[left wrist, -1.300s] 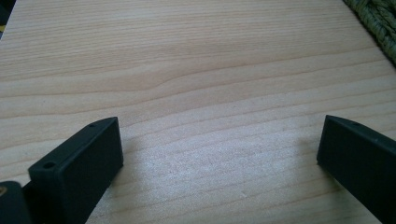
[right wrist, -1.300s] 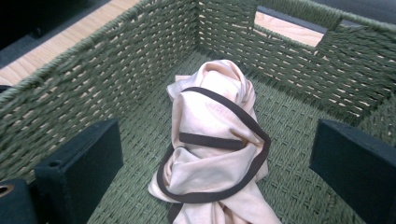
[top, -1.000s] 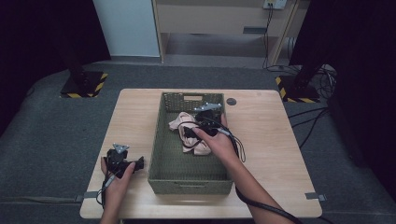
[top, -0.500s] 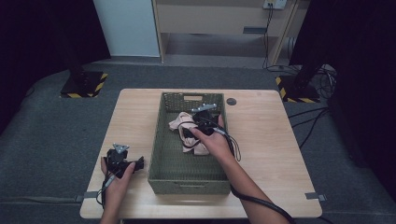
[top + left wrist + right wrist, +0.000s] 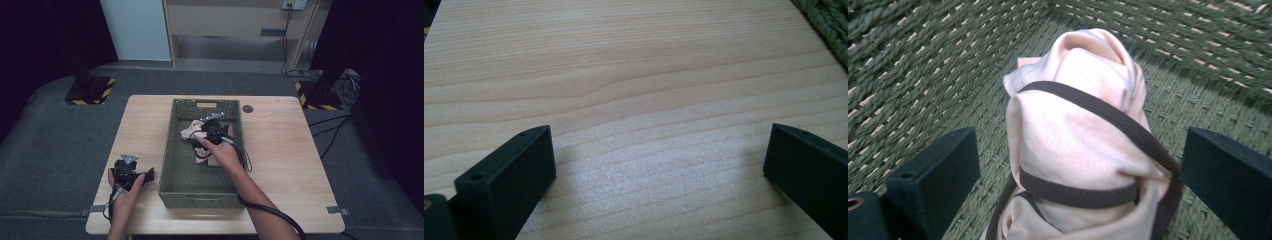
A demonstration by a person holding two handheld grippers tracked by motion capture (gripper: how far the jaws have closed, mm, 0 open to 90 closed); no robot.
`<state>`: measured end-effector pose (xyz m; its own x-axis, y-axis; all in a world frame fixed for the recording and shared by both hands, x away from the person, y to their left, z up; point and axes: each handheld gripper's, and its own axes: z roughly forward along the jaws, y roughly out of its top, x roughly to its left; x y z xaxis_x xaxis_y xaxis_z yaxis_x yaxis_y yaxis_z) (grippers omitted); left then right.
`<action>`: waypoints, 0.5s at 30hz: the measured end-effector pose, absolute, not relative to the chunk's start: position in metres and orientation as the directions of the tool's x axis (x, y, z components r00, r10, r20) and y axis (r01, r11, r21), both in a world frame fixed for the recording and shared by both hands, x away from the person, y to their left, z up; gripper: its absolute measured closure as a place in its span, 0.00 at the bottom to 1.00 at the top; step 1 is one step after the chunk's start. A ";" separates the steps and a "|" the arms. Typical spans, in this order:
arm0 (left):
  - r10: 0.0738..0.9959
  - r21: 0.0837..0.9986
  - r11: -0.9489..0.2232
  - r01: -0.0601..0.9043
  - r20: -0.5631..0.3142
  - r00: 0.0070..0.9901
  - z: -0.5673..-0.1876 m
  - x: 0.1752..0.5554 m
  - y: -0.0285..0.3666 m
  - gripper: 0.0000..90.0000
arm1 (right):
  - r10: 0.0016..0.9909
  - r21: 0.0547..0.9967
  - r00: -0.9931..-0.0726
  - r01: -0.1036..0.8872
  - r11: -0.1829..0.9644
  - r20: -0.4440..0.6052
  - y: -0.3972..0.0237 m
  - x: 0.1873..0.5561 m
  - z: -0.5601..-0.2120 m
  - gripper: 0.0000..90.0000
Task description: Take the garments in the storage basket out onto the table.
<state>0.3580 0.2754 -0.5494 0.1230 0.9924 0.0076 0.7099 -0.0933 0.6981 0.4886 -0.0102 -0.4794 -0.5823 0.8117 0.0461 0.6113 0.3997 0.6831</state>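
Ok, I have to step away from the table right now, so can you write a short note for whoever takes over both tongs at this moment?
Right tongs: open, down inside the green woven basket, jaws standing on either side of the pink cloth with dark trim; not closed on it yet.
Left tongs: open, holding nothing, low over the bare wooden table to the left of the basket.
Cloth: bunched up on the basket floor, in the far half.
Done: the right tongs are lined up on the cloth.
Left: probably close on the cloth and lift it; the left tongs are free to help.
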 end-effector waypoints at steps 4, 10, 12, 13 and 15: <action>0.992 0.698 -0.093 0.710 0.008 0.123 -0.549 0.358 0.275 0.00 | 0.812 0.675 -0.581 0.621 0.398 0.055 -0.007 0.491 -0.483 0.03; 0.992 0.698 -0.093 0.710 0.008 0.123 -0.549 0.358 0.275 0.00 | 0.814 0.664 -0.578 0.627 0.406 0.048 -0.005 0.497 -0.488 0.03; 0.992 0.698 -0.093 0.710 0.008 0.123 -0.549 0.358 0.275 0.00 | 0.816 0.659 -0.575 0.634 0.405 0.052 -0.003 0.500 -0.490 0.03; 0.992 0.698 -0.093 0.710 0.008 0.123 -0.549 0.358 0.275 0.00 | 0.816 0.659 -0.575 0.634 0.405 0.052 -0.003 0.500 -0.490 0.03; 0.992 0.698 -0.093 0.710 0.008 0.123 -0.549 0.358 0.275 0.00 | 0.815 0.653 -0.577 0.636 0.411 0.048 -0.001 0.502 -0.492 0.03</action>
